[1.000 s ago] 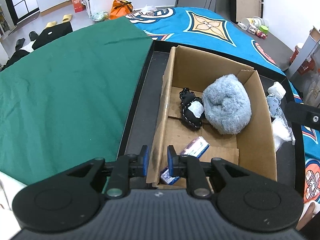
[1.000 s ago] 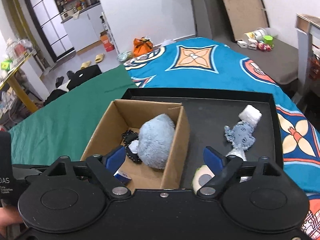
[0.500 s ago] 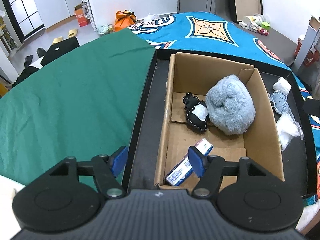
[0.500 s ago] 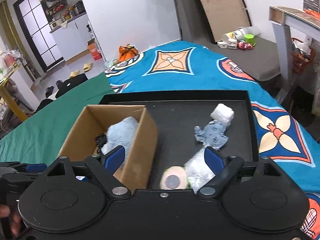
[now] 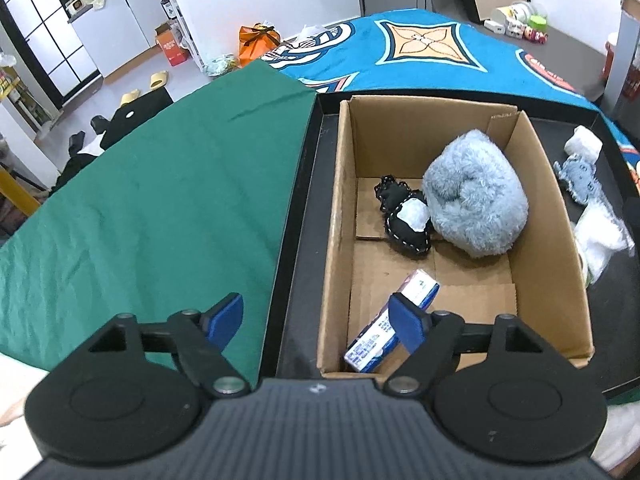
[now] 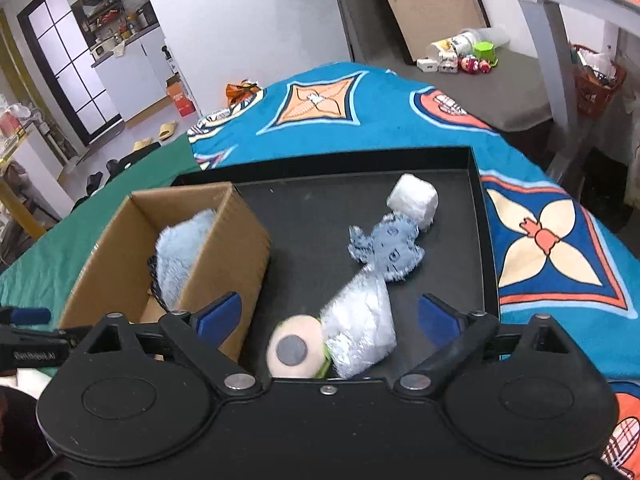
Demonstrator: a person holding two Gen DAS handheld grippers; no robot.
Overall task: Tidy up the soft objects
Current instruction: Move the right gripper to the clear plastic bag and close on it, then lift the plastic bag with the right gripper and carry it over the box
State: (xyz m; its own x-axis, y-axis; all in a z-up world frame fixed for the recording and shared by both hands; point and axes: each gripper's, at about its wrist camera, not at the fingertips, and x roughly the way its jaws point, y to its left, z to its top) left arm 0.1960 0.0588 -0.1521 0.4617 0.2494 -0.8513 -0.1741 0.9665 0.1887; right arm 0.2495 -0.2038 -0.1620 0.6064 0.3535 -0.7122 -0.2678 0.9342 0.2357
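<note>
**Right tool nearest the loose soft items on the tray**

While both tools hang over the black tray point(image 6: 478, 216), the cardboard box point(image 5: 340, 208) takes the tray's left part and already holds the fluffy blue bundle point(image 5: 474, 200), a black pouch point(image 5: 404, 220) touching it, and a small blue-white packet point(image 5: 392, 324) at the near end. Right tool point(image 6: 328, 316): jaws opening, nothing pressed between the pads; the clear plastic bag point(image 6: 360, 324) lies right ahead between the fingers, its long axis running diagonally away toward the blue rag toy point(image 6: 388, 250). A round roll point(image 6: 294, 350) sits touching the bag's near left end. White wad point(image 6: 412, 200) is at the toy's far end, near the tray's back wall. Left tool point(image 5: 316, 318): jaws opening, gripping nothing; it straddles the box's near left wall, one finger point(image 5: 406, 322) just over the packet, the other outside the box.

Judgement: next pick likely falls to the right tool, bag or roll first. The box lies to its left, so the carry goes leftward over the box wall.
</note>
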